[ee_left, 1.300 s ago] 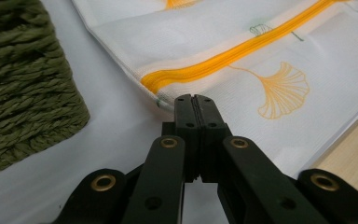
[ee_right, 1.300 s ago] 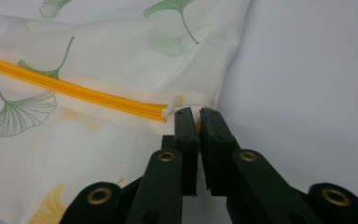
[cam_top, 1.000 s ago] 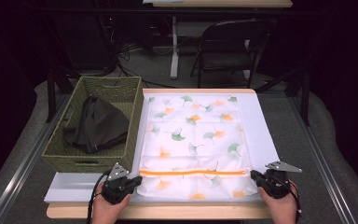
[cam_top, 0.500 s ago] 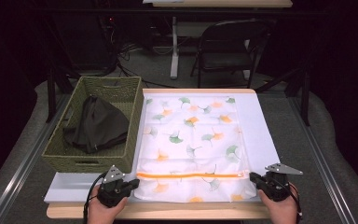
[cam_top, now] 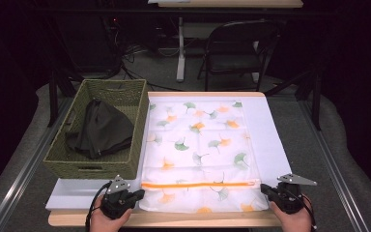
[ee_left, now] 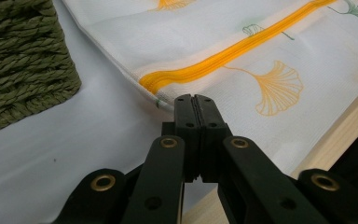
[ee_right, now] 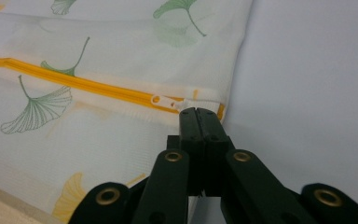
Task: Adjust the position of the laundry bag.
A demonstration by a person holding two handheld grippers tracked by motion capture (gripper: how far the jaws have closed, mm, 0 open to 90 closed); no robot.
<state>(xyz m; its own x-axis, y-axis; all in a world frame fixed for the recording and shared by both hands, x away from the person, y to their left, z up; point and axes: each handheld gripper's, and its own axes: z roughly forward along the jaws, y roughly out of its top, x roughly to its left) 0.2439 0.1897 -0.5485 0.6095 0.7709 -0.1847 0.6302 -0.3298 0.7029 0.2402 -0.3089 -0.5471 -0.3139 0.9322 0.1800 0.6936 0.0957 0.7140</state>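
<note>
A white mesh bag (cam_top: 198, 145) printed with ginkgo leaves lies flat on the table, its orange zipper (cam_top: 200, 184) running across near the front edge. My left gripper (cam_top: 139, 195) sits at the bag's left edge just below the zipper's end, jaws shut on the fabric edge (ee_left: 168, 105). My right gripper (cam_top: 264, 188) is at the zipper's right end. In the right gripper view its shut jaws (ee_right: 196, 111) meet the white zipper pull (ee_right: 165, 100), whose tab runs into the tips.
A green woven basket (cam_top: 77, 166) holding a dark folded garment (cam_top: 99, 128) stands left of the bag, close to my left gripper. A white sheet (cam_top: 270, 140) covers the tabletop; the wooden front edge (cam_top: 183, 220) is just below the bag. A folding chair (cam_top: 241, 46) stands beyond the table.
My left gripper has shifted slightly left and toward the front edge. The right gripper and the bag have barely moved.
</note>
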